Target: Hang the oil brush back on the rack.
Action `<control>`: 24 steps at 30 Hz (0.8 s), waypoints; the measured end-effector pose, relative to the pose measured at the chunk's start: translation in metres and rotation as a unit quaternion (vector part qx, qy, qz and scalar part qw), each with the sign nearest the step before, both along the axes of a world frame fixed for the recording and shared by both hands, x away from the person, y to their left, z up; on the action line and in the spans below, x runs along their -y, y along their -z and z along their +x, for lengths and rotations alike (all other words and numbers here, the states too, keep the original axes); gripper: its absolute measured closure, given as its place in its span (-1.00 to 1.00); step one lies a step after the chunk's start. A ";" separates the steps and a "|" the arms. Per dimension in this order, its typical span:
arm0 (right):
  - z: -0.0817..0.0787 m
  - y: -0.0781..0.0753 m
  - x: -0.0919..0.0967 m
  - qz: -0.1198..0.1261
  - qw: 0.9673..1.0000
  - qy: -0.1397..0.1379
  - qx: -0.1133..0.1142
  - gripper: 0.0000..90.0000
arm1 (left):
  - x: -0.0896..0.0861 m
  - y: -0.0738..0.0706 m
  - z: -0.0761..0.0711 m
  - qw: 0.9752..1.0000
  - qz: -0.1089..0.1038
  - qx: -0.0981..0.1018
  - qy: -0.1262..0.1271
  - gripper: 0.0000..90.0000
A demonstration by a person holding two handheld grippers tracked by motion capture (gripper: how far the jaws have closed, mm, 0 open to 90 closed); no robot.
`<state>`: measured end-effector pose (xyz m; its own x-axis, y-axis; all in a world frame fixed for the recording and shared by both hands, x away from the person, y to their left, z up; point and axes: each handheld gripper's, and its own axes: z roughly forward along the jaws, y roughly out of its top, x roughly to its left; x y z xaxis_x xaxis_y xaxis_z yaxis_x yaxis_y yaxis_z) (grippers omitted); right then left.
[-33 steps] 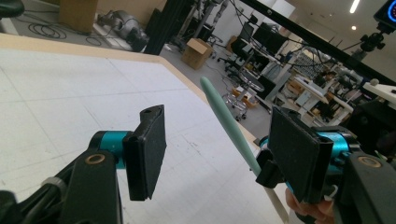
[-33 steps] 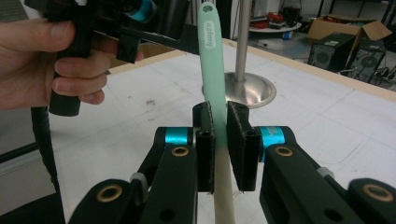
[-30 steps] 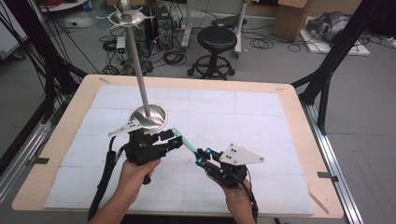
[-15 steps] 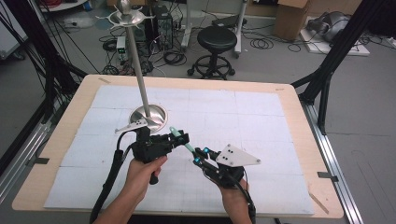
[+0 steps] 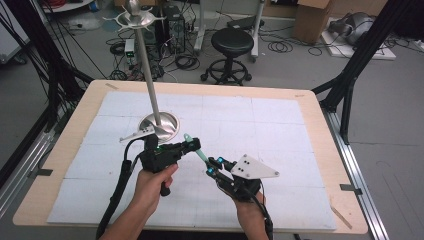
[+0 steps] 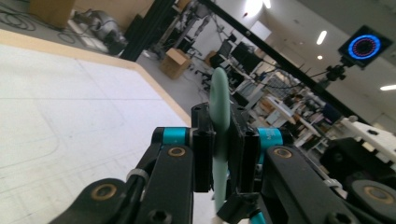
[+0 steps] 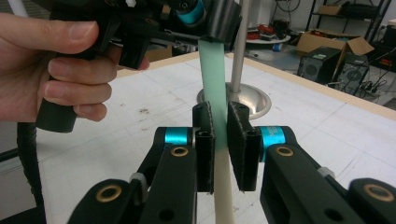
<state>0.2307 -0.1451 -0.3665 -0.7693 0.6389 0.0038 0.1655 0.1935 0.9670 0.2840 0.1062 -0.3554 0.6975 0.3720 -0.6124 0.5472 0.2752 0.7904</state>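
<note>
Two hand-held grippers clamp one mint-green flat stick (image 5: 198, 150) above the surface (image 5: 300, 130): the left hand-held gripper (image 5: 191, 145) has just closed on its upper end, the right hand-held gripper (image 5: 214, 166) pinches its lower, cream part. We judge the handover half done; the right's release remains.

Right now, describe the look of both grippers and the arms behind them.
Both the left gripper and right gripper are black with teal joints and brass pivots. The right one carries a grey three-cornered plate. Black cables trail back. Forearms are bare, no sleeves.
</note>
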 end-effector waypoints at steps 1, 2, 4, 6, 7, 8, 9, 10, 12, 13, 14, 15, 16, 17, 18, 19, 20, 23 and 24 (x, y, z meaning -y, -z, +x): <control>0.000 0.000 0.000 -0.001 1.000 -0.001 -0.001 0.80 | 0.000 -0.001 -0.001 1.000 0.000 0.004 0.000 0.83; 0.000 0.000 -0.001 -0.002 1.000 -0.001 0.002 0.79 | 0.000 -0.001 -0.001 1.000 0.001 0.007 0.002 0.84; -0.001 0.000 -0.001 0.005 1.000 -0.004 0.002 0.74 | -0.002 -0.002 0.000 1.000 -0.005 0.011 0.003 0.84; -0.002 -0.002 0.002 0.010 1.000 -0.007 0.008 0.53 | -0.007 -0.005 0.002 1.000 -0.001 0.018 -0.004 0.84; -0.003 -0.003 0.005 0.015 1.000 -0.005 0.012 0.47 | -0.010 -0.007 0.003 1.000 0.006 0.021 -0.007 0.84; -0.003 -0.004 0.009 0.015 1.000 -0.002 0.016 0.42 | -0.012 -0.008 0.004 1.000 0.011 0.023 -0.009 0.84; -0.004 -0.004 0.012 0.017 1.000 0.002 0.016 0.39 | -0.014 -0.011 0.005 0.999 0.017 0.029 -0.010 0.84; -0.004 -0.005 0.018 0.019 1.000 0.009 0.018 0.34 | -0.016 -0.013 0.006 0.999 0.019 0.032 -0.009 0.84; -0.005 -0.006 0.026 0.022 0.999 0.017 0.016 0.30 | -0.020 -0.020 0.007 0.998 0.033 0.046 -0.007 0.84; -0.006 -0.006 0.031 0.020 0.999 0.022 0.015 0.27 | -0.023 -0.024 0.008 0.998 0.039 0.052 -0.009 0.84; -0.007 -0.006 0.036 0.019 0.999 0.027 0.014 0.25 | -0.026 -0.029 0.010 0.997 0.044 0.060 -0.009 0.84; -0.008 -0.006 0.042 0.017 0.999 0.034 0.014 0.22 | -0.030 -0.032 0.012 0.997 0.050 0.066 -0.010 0.84; -0.009 -0.006 0.047 0.015 0.999 0.040 0.012 0.17 | -0.032 -0.035 0.013 0.996 0.056 0.070 -0.011 0.84; -0.011 -0.006 0.051 0.014 0.999 0.045 0.014 0.12 | -0.036 -0.039 0.016 0.995 0.067 0.076 -0.013 0.84; -0.013 -0.007 0.055 0.011 0.998 0.052 0.017 0.05 | -0.038 -0.041 0.018 0.994 0.070 0.078 -0.014 0.84; -0.014 -0.008 0.058 0.009 0.998 0.055 0.022 0.01 | -0.042 -0.046 0.021 0.994 0.078 0.079 -0.015 0.84; -0.016 -0.009 0.061 0.005 0.998 0.064 0.023 -0.08 | -0.044 -0.048 0.023 0.993 0.083 0.080 -0.017 0.84; -0.017 -0.010 0.069 -0.003 0.996 0.087 0.032 -0.34 | -0.052 -0.061 0.031 0.991 0.099 0.083 -0.020 0.84; -0.017 -0.009 0.073 -0.007 0.994 0.104 0.036 -0.42 | -0.055 -0.065 0.034 0.991 0.104 0.083 -0.020 0.84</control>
<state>0.2137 -0.2176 -0.3572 -0.6190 0.7834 -0.0556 0.1344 0.1755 0.9753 0.3177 0.1611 -0.2904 0.7649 0.5065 -0.3980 0.3969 0.1161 0.9105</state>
